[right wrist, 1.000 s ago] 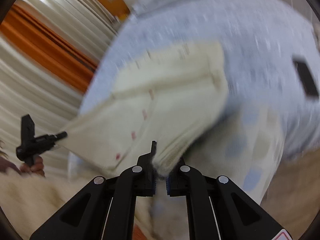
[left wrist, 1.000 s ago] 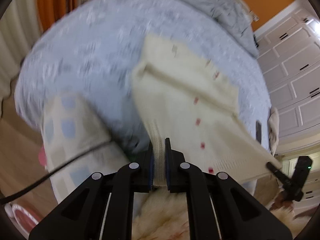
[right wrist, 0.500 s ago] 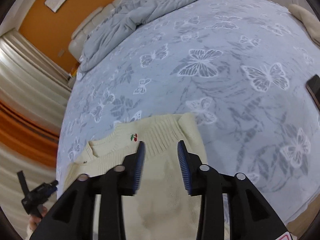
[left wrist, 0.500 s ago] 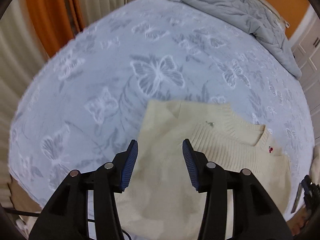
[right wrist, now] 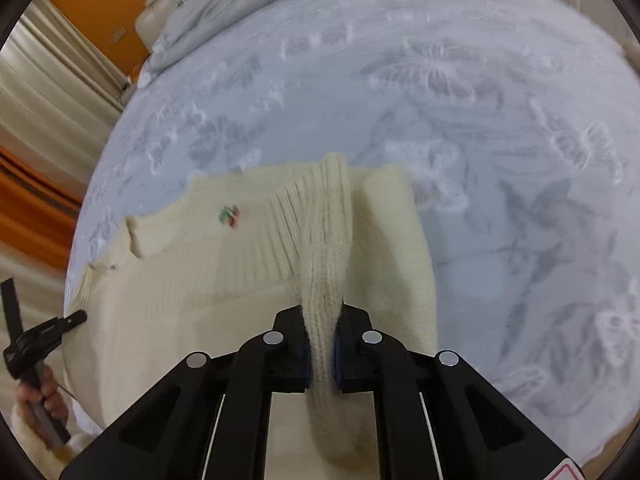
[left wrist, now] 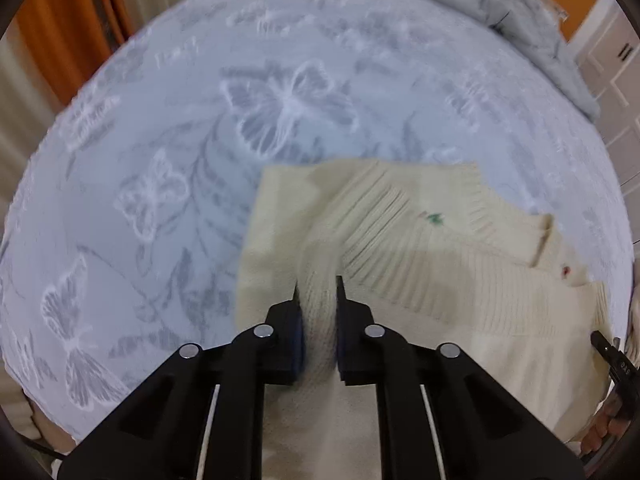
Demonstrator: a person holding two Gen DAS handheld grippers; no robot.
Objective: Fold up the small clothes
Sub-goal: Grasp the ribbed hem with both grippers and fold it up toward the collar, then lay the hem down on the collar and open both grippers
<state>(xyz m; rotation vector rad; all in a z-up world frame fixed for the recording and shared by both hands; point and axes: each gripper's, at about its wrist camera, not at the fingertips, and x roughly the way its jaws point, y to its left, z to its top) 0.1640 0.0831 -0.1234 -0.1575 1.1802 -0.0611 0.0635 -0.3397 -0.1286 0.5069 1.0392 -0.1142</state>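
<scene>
A cream knitted sweater point(left wrist: 440, 272) with a small cherry motif lies on a pale blue bedspread printed with butterflies point(left wrist: 168, 168). My left gripper point(left wrist: 318, 292) is shut on a raised ridge of knit at the sweater's left side. My right gripper point(right wrist: 322, 312) is shut on a ridge of the sweater point(right wrist: 208, 280) at its right side, and the pinched fabric runs up between the fingers. The cherry motif point(right wrist: 229, 216) sits left of the right gripper. The sweater's lower part is hidden under the grippers.
A crumpled grey duvet point(right wrist: 224, 4) lies at the far end of the bed. Orange and cream curtains point(left wrist: 60, 20) hang to the left. White cabinet doors point(left wrist: 612, 72) stand to the right. The other hand-held gripper point(right wrist: 36, 340) shows at the left edge.
Half a second ago both grippers were open above the flat sweater. Both have now dropped and closed on ridges of the knit near its sides.
</scene>
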